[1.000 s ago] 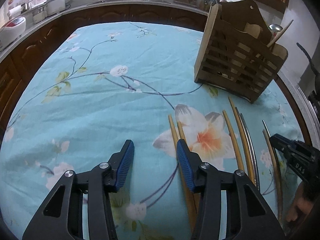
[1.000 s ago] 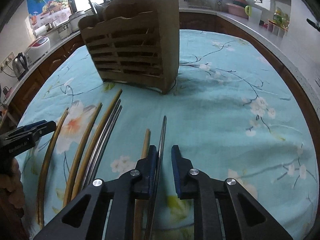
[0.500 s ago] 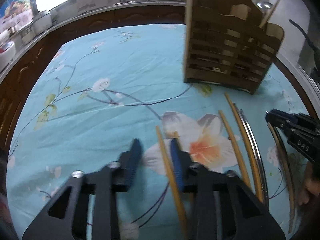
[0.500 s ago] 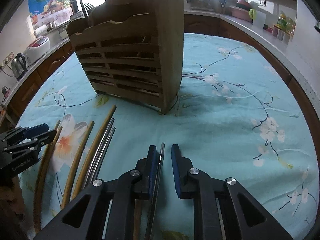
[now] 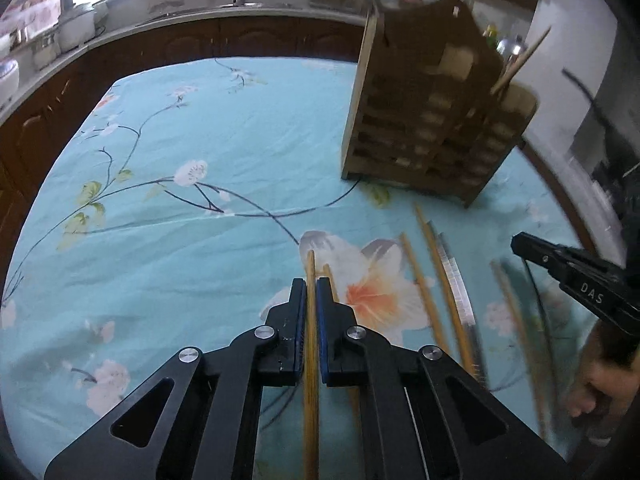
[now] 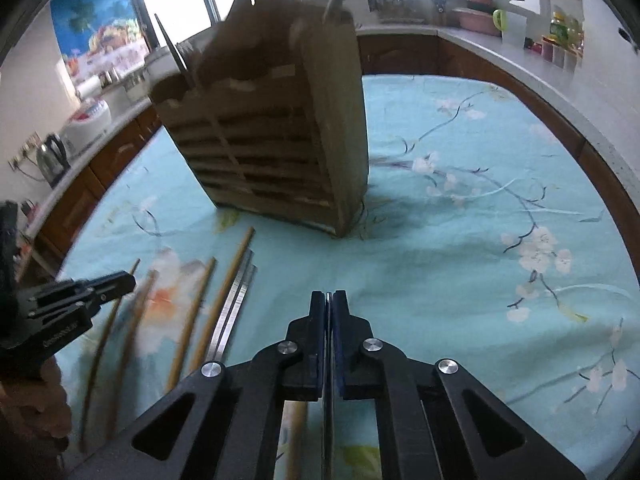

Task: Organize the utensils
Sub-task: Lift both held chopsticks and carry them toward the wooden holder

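Over the floral cloth (image 5: 224, 184), my left gripper (image 5: 311, 286) has just closed on a wooden chopstick (image 5: 311, 360) while my right gripper (image 6: 328, 299) has just clamped a metal chopstick (image 6: 327, 420), the other chopsticks (image 6: 224, 312) lying before the wooden holder (image 6: 276, 140).

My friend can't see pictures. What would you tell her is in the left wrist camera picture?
The left gripper is shut on a wooden chopstick above a turquoise flowered tablecloth. More chopsticks, wooden and metal, lie to its right, with a slatted wooden utensil holder standing beyond them. The right gripper reaches in from the right edge.
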{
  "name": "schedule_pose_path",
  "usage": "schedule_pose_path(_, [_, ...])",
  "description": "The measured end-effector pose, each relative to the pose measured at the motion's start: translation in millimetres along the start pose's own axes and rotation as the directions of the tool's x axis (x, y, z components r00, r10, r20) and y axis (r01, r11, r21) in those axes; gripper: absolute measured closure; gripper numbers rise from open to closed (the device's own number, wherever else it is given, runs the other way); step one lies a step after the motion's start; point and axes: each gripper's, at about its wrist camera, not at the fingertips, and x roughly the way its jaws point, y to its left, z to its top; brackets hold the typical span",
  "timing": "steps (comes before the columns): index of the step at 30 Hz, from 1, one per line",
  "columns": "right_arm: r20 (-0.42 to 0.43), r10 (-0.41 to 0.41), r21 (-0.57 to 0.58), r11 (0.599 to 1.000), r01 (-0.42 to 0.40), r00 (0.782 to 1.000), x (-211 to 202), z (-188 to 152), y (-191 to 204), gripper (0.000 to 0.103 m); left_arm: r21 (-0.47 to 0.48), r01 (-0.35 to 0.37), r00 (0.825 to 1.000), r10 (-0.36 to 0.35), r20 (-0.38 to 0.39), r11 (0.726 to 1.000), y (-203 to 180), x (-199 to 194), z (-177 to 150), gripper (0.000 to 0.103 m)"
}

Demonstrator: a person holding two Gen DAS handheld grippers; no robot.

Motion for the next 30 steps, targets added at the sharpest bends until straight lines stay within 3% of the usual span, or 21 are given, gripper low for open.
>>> schedule_pose_path(8, [0.137,0.058,0.026,0.998,-0.063,0.989,-66,16,2,0.099,-0.033,0.103,0.986,-0.098,0.132,0.994,3,-72,11,0.099])
schedule_pose_path(19, [0.328,0.09,0.016,0.995,-0.101,0.94,-146,38,6,0.099,0.01,0.153,0.939,-0.149,0.311,0.988,-4,-159,25,0.099])
schedule_pose_path(22, [0.369,0.096,0.009,0.994,-0.107,0.924,-160,44,7,0.099,0.019,0.146,0.926,-0.144,0.349,0.989,-5,-174,30,0.099])
schedule_pose_path(30, [0.42,0.105,0.002,0.993,-0.116,0.902,-174,54,9,0.099,0.012,0.146,0.911,-0.139,0.389,0.989,-3,-180,41,0.099])
